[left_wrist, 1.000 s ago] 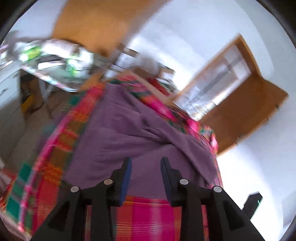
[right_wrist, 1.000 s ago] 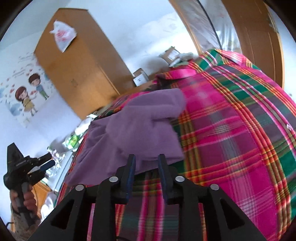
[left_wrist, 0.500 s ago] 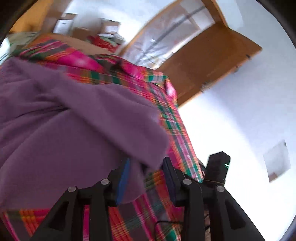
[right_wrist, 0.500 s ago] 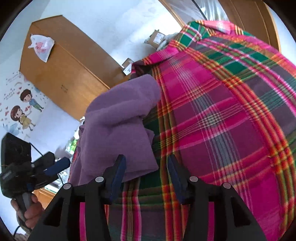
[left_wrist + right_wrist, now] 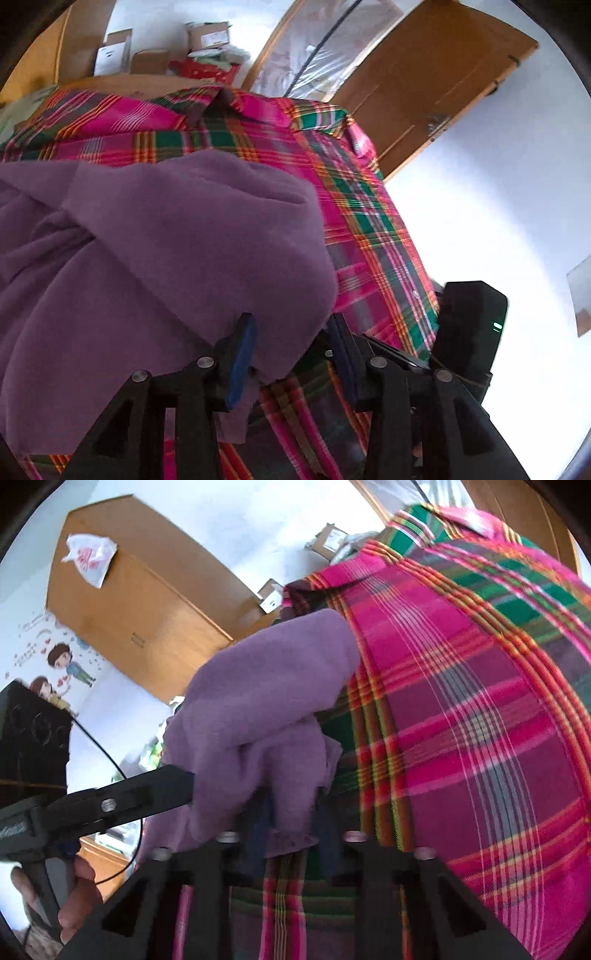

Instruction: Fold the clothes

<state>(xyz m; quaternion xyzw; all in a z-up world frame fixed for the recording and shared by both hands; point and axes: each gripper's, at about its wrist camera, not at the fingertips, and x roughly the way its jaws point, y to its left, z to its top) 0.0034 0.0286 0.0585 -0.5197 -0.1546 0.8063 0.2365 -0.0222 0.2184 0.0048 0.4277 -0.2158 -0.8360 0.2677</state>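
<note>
A purple fleece garment lies folded over itself on a pink, green and orange plaid bedspread. My left gripper is open, and the garment's near edge bulges between its blue-padded fingers. In the right wrist view the same garment is humped up, with a hemmed corner hanging down. My right gripper is shut on that corner. The left gripper comes in from the left, its tip against the cloth, with a person's hand holding it. The right gripper's black body shows at the bed's right edge.
A wooden wardrobe with a white plastic bag on top stands beyond the bed, beside a cartoon wall sticker. Cardboard boxes sit past the headboard. A wooden door stands open at the right. The bedspread stretches bare to the right.
Both grippers have moved in to the garment's near edge. The right gripper opened wide half a second ago and has now narrowed onto the corner. The left stays open.
</note>
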